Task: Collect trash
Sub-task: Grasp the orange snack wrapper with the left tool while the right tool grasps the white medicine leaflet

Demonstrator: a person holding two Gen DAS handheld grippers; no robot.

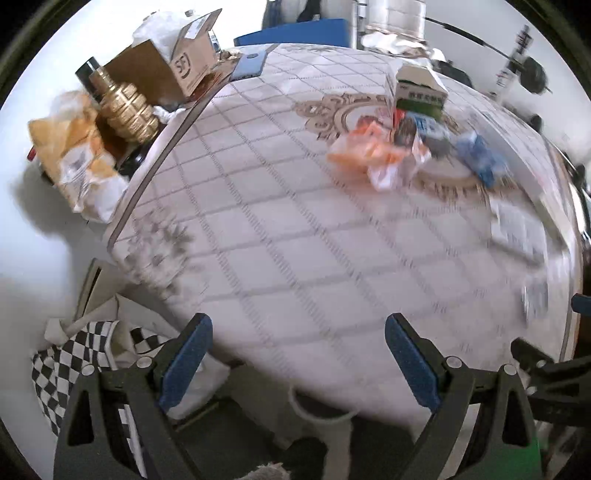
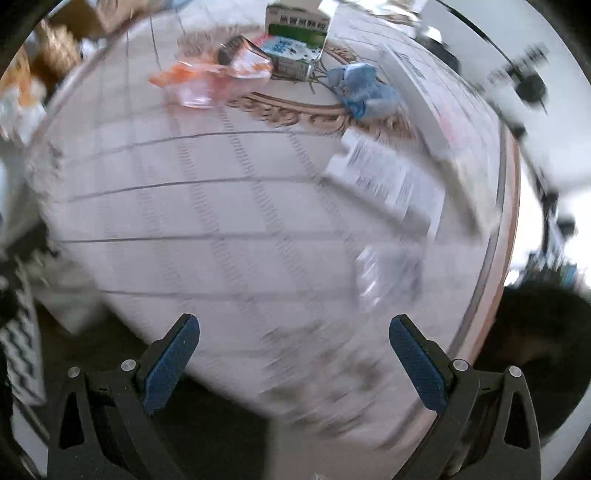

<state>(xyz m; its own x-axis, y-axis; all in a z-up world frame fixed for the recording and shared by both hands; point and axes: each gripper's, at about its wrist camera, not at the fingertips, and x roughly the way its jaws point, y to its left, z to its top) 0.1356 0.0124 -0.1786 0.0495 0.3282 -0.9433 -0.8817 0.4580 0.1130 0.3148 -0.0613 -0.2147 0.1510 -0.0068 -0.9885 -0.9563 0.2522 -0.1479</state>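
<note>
Crumpled orange-and-white wrapper (image 1: 364,149), lying flat on the desk (image 1: 280,229), touching a dark snack packet (image 1: 406,131). Green-and-white carton (image 1: 421,90), upright, just behind a small blue-printed box (image 2: 291,55). Crumpled blue wrapper (image 1: 480,157), lying to their right; blurred.

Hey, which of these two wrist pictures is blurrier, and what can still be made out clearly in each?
Right wrist view: blurrier, motion smear across the table and paper leaflet; only the open right claw and the green-and-white carton stay fairly sharp. Left wrist view: smear mostly at the right edge; the cardboard box, gold bottle and open left claw read clearly. Both show fisheye bending.
</note>
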